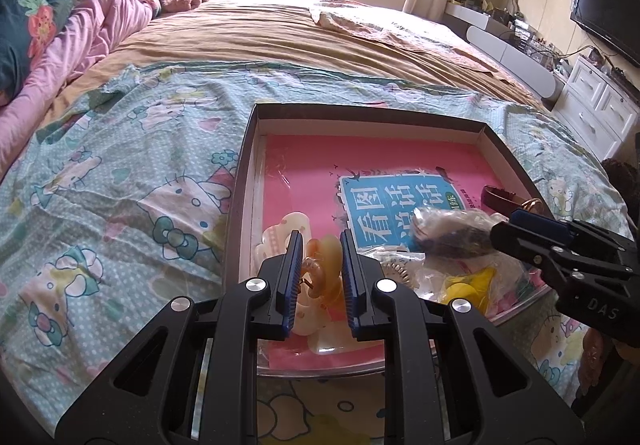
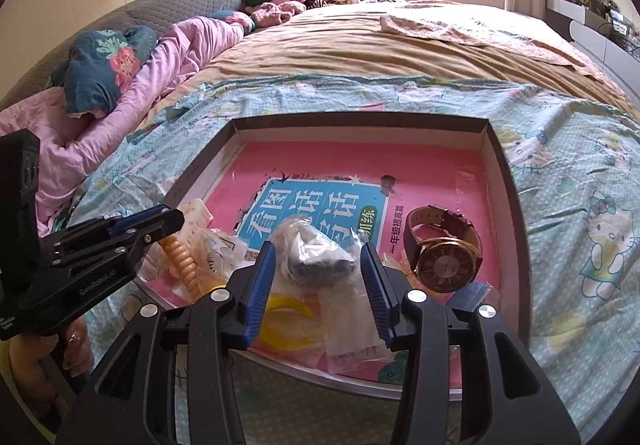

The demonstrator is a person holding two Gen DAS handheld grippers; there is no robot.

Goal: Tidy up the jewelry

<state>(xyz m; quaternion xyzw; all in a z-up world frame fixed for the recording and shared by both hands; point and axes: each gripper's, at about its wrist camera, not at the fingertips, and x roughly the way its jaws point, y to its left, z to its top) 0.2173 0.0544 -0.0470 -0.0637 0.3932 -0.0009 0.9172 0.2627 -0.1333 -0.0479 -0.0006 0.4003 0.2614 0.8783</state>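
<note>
Jewelry sorting on a bedroom bed: the right gripper (image 2: 319,277) noses down over the near end of a shallow box (image 2: 360,123). Its blue fingers are spread partway to either side of a clear bag (image 2: 316,253) with something dark inside. The bag sits on the heap of small packets at the box's near edge, directly ahead of the fingers and between their tips. Its long axis runs roughly across the gap, slanting from far left to near right. The plastic fills nearly the whole gap, and through the fisheye lens it cannot be told whether the pads actually press on it.

To the left, the left gripper (image 1: 321,273) is occupied, its fingers drawn in and pinching an amber hair claw (image 1: 324,265) over the box's near left corner. That leaves the right hand as the nearer one to the bag, and the only free one.

A brown-strapped wristwatch (image 2: 444,265) lies on the pink book cover (image 2: 400,165) lining the box, just right of the right gripper and apart from the bag. A yellow ring (image 2: 288,313) lies in its wrapper, nearer than the bag and low between the right fingers.
</note>
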